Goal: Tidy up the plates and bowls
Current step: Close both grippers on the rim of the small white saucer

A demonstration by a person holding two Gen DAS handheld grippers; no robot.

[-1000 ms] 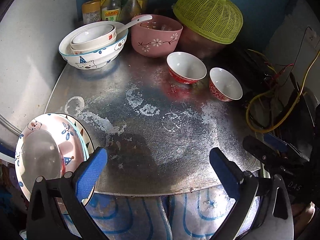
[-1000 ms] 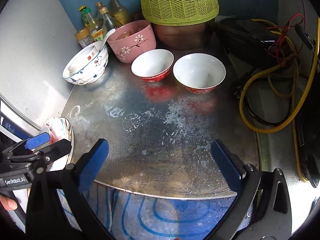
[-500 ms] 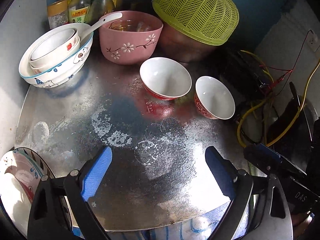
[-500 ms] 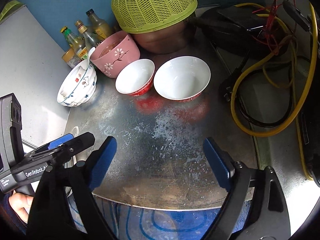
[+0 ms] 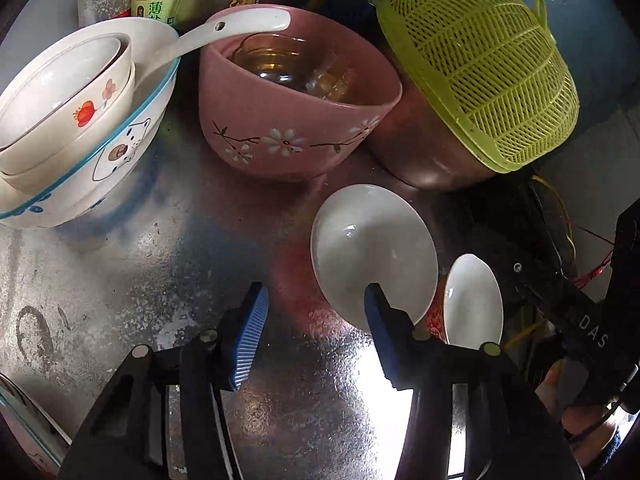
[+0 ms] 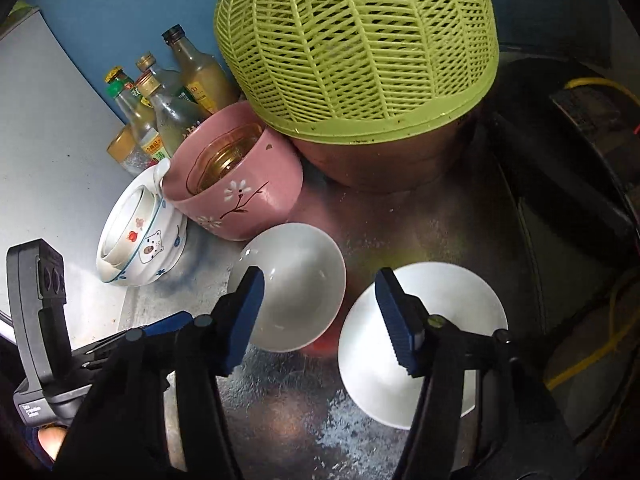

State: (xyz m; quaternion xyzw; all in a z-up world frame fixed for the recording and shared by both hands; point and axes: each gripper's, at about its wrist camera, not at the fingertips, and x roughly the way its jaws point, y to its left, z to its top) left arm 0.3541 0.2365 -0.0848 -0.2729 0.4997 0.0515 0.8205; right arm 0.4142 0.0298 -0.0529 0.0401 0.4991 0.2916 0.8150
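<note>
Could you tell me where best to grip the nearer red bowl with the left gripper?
Pinch the rim of the red bowl from above, on its near side, one finger inside and one outside. It stands upright and open, and the second bowl crowds its right side.

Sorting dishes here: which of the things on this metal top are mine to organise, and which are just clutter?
Job items:
- two red-and-white bowls
- pink flowered bowl
- nested white bowls with spoon
- patterned plate, only its edge in view

Lying about:
- green mesh cover over a brown pot
- sauce bottles
- yellow cable
</note>
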